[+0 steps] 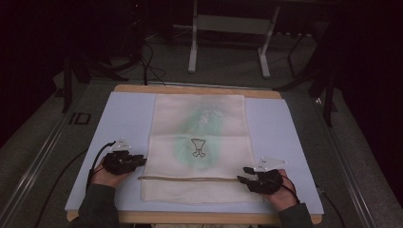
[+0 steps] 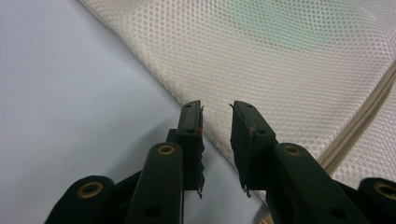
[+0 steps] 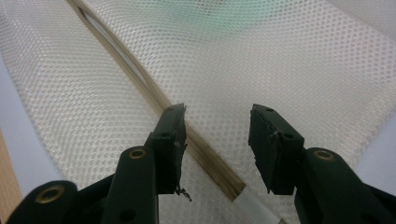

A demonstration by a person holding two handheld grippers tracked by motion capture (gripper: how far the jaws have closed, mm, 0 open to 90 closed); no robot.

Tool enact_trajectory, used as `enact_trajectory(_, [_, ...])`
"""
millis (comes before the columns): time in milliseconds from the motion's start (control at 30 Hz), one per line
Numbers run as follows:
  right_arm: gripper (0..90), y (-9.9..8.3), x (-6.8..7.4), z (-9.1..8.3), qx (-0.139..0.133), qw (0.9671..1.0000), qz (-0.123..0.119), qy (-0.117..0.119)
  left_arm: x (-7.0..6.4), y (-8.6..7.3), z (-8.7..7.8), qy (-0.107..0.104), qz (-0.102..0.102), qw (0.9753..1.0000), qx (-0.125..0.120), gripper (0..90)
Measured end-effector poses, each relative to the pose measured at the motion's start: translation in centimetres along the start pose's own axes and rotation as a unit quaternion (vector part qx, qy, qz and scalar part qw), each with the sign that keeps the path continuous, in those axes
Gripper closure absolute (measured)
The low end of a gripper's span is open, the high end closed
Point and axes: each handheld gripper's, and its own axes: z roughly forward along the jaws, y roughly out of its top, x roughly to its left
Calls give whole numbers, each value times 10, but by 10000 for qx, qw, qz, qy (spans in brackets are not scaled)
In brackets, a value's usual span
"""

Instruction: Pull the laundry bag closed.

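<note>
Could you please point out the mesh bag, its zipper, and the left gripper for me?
mesh bag (image 1: 199,111): high view, upper panel.
zipper (image 1: 187,178): high view, middle of the strip.
left gripper (image 2: 217,135): left gripper view, midway between its open fingers.

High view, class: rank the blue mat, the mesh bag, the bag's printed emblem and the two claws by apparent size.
1. blue mat
2. mesh bag
3. left claw and right claw, which look alike
4. printed emblem

mesh bag (image 1: 199,142) on mat (image 1: 123,118) | left tool (image 1: 142,161) at its left edge | right tool (image 1: 243,175) at its right edge
</note>
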Motion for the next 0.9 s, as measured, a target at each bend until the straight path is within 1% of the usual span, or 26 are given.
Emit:
enact_trajectory(300, [563,5,5,0,-13,9999,-67,82,0,0,1,-28,17,10000,34,731])
enact_trajectory(500, [563,9,10,0,-89,9997,-107,185,0,0,1,-15,11,10000,38,728])
enact_trajectory(867, [560,14,16,3,-87,9994,-161,295,0,0,1,-22,10,10000,39,726])
enact_trajectory(900, [560,15,17,3,-97,9993,-199,312,0,0,1,-24,8,10000,37,725])
